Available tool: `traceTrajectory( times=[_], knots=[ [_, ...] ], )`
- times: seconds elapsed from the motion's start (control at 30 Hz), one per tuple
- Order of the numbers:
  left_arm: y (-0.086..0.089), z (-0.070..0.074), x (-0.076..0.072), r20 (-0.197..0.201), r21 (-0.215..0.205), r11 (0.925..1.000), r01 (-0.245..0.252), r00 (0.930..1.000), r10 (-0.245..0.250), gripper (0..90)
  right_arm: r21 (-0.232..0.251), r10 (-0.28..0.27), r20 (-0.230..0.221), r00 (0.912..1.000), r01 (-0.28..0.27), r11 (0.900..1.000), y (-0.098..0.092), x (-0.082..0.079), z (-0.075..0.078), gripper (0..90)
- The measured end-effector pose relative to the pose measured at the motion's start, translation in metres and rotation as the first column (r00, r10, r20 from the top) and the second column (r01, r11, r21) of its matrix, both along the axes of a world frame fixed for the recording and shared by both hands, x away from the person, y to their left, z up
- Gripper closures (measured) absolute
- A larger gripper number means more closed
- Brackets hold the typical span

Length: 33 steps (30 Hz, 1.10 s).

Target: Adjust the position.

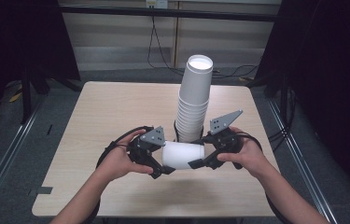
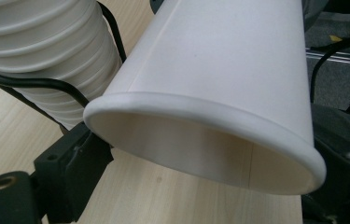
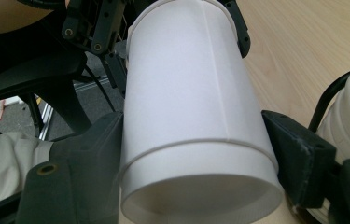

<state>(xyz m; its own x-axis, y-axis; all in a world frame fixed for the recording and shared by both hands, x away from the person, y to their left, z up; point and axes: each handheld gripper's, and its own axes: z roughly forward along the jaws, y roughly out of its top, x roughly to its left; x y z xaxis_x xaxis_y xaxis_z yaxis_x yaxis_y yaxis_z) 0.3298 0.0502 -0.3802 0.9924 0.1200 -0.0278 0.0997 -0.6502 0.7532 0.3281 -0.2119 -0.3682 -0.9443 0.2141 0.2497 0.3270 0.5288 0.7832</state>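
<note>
A white paper cup lies on its side above the table's front, held between both grippers. My left gripper is shut on its rim end; in the left gripper view the open mouth of the cup faces the camera, with the black jaws of the left gripper touching the rim on both sides. My right gripper is shut on the base end. In the right gripper view the jaws of the right gripper press the cup from left and right.
A tall stack of white paper cups stands upright just behind the held cup, leaning slightly, with a black wire around its lower part. The wooden table has bare surface to the left and front. Dark frames and cables surround it.
</note>
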Motion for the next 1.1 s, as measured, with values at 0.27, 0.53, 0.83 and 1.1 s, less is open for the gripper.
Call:
traceTrajectory(
  times=[0.27, 0.53, 0.83, 1.1],
  knots=[
    [0.0021, 0.0014, -0.0012, -0.004, 0.004, 1.0000, -0.005, 1.0000, 0.005, 11.8, 0.025, -0.016, -0.001, 0.9999, 0.016, 1.000, -0.0009, 0.0009, -0.0016, 22.2],
    [0.0018, -0.0005, -0.0028, 0.001, 0.007, 0.9999, -0.008, 1.0000, 0.008, 11.3, 0.020, -0.009, 0.004, 1.0000, 0.009, 1.000, 0.0003, 0.0004, -0.0027, 22.8],
    [0.0011, -0.0010, -0.0019, 0.010, -0.024, 0.9997, 0.002, 1.0000, -0.001, 8.1, 0.020, 0.005, 0.003, 1.0000, -0.005, 1.000, -0.0025, 0.0011, 0.0000, 23.4],
    [-0.0017, -0.0010, -0.0004, 0.026, -0.033, 0.9992, 0.021, 0.9994, -0.020, 6.5, -0.006, 0.018, 0.002, 0.9998, -0.018, 1.000, -0.0031, 0.0011, -0.0008, 23.5]
  ],
)
